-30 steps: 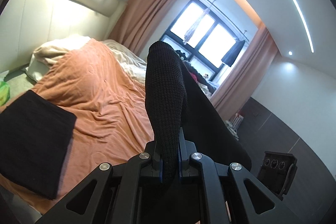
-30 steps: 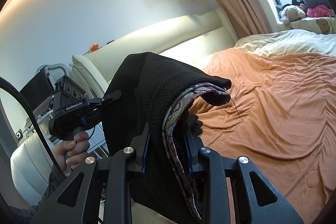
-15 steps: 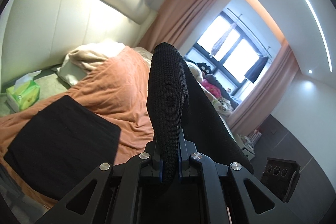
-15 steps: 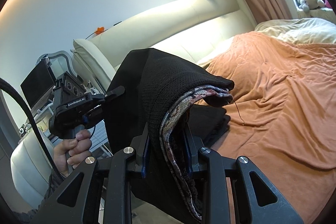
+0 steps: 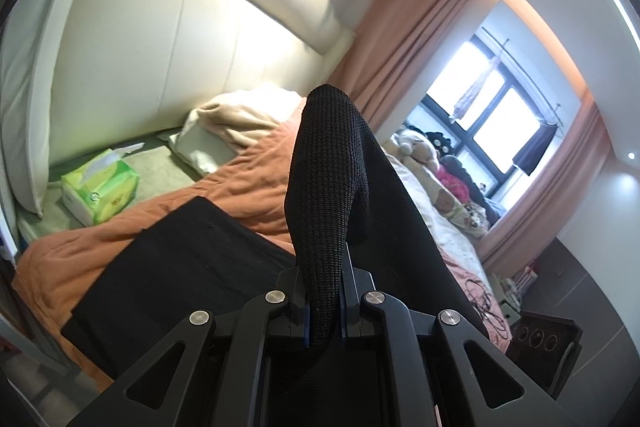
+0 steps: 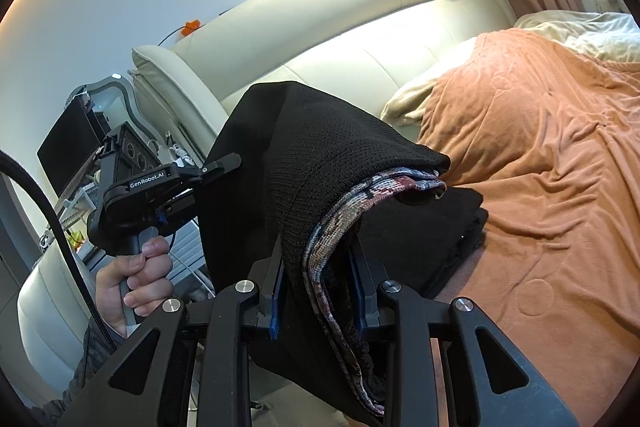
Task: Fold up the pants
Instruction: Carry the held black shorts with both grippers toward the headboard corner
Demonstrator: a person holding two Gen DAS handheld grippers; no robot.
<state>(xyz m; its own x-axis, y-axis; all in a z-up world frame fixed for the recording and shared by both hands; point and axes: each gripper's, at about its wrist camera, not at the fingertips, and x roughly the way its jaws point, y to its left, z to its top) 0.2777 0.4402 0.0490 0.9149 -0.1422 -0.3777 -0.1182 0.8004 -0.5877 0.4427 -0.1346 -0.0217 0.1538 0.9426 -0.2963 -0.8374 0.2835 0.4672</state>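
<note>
Over bed [image 5: 100,247], left wrist view: left tongs [image 5: 323,291] clenched on narrow fold of black knit pants [image 5: 328,187], nearly closed; cloth stands up, then drapes right. Folded black garment [image 5: 180,267] lies on orange blanket [image 5: 248,183], tissue pack [image 5: 100,195] near headboard. Right wrist view: right tongs [image 6: 318,291] grasp thicker bunch at patterned waistband [image 6: 340,227], jaws partly apart around it. Pants hang between both tongs, off bed. Soft, light, limp, likely sags; best held at edge corners.
</note>
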